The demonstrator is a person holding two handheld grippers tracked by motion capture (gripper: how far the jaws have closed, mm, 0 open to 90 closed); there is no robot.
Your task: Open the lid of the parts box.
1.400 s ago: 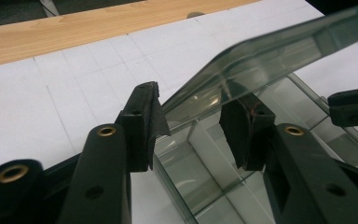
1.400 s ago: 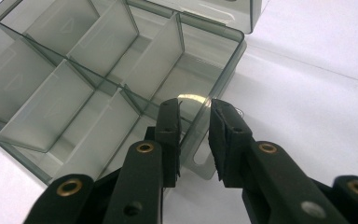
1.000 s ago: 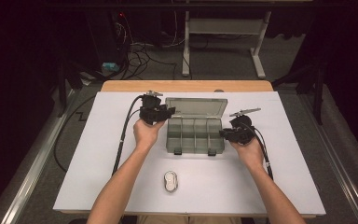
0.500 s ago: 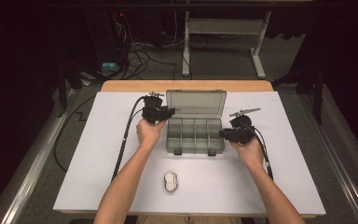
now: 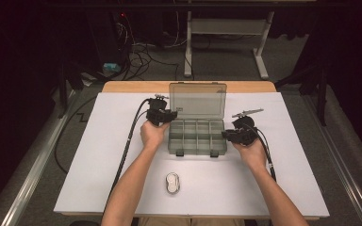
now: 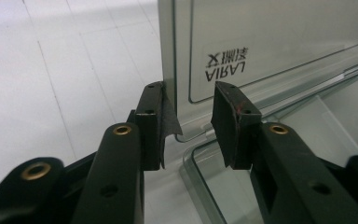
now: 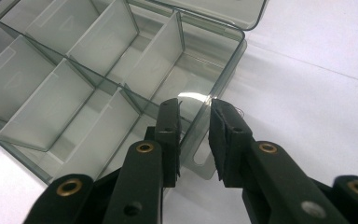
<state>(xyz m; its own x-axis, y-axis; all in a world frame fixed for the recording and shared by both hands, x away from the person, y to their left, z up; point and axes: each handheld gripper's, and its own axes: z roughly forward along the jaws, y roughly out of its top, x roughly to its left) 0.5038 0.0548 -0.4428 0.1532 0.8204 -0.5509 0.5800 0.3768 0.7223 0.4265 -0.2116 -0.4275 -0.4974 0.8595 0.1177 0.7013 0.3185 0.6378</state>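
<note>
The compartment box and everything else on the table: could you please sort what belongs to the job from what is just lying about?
In the job: compartment box, its lid, left gripper, right gripper.
Lying about: small white case.

Left gripper (image 6: 193, 119): two black jaws rise from the bottom edge, brass-ringed screw holes along their arms; they have just been closing, with a gap left between them.
Between the jaws: the lower left corner of the raised clear smoky-grey plastic lid (image 6: 279, 42); the left pad (image 6: 151, 126) lies at the lid's edge, the right pad stands off it.
Lid marking: mirrored lettering on a framed panel.
Box: clear smoky-grey plastic organiser tray (image 6: 214, 186) below and right.
Surface: white table (image 6: 51, 70).
</note>
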